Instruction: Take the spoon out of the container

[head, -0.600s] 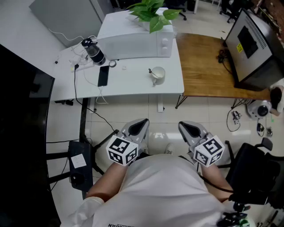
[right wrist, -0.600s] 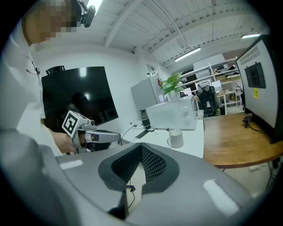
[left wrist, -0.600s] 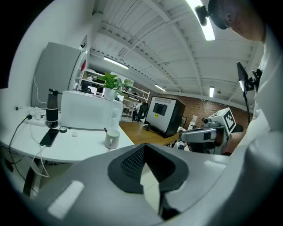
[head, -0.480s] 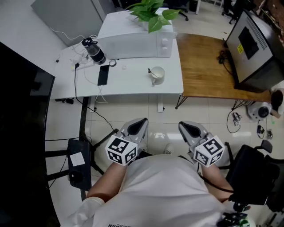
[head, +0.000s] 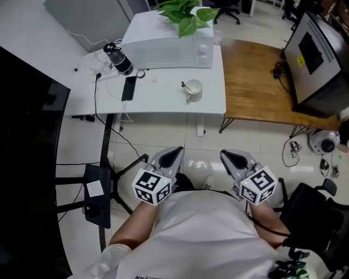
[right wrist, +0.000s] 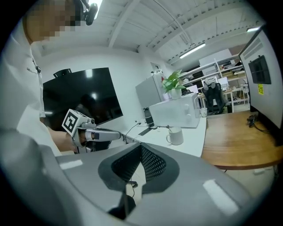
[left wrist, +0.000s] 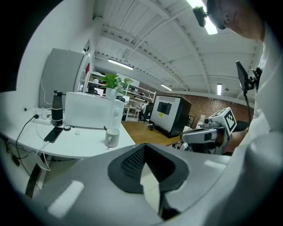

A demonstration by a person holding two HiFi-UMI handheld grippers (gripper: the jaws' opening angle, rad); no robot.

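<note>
A white mug (head: pixel 194 89) stands on the white table (head: pixel 163 101), with a spoon (head: pixel 185 87) sticking up out of it. Both grippers are held close to the person's body, over the floor and well short of the table. My left gripper (head: pixel 175 151) is shut and holds nothing, and my right gripper (head: pixel 229 156) looks the same. The left gripper view shows the mug (left wrist: pixel 112 137) far ahead beyond the closed jaws (left wrist: pixel 143 148). From the right gripper view, the mug (right wrist: pixel 176 136) sits ahead and to the right of the jaws (right wrist: pixel 141 149).
On the table stand a white microwave (head: pixel 169 46) with a plant (head: pixel 185 13) on top, a dark bottle (head: pixel 117 59), a phone (head: pixel 129 88) and cables. A wooden table (head: pixel 256 82) with a monitor (head: pixel 319 54) adjoins on the right. A black stand (head: pixel 98 196) is at floor left, a chair (head: pixel 313 212) at right.
The head view has shifted slightly, so the table sits a little higher and further right in the picture. Both grippers stay where they were, still shut.
</note>
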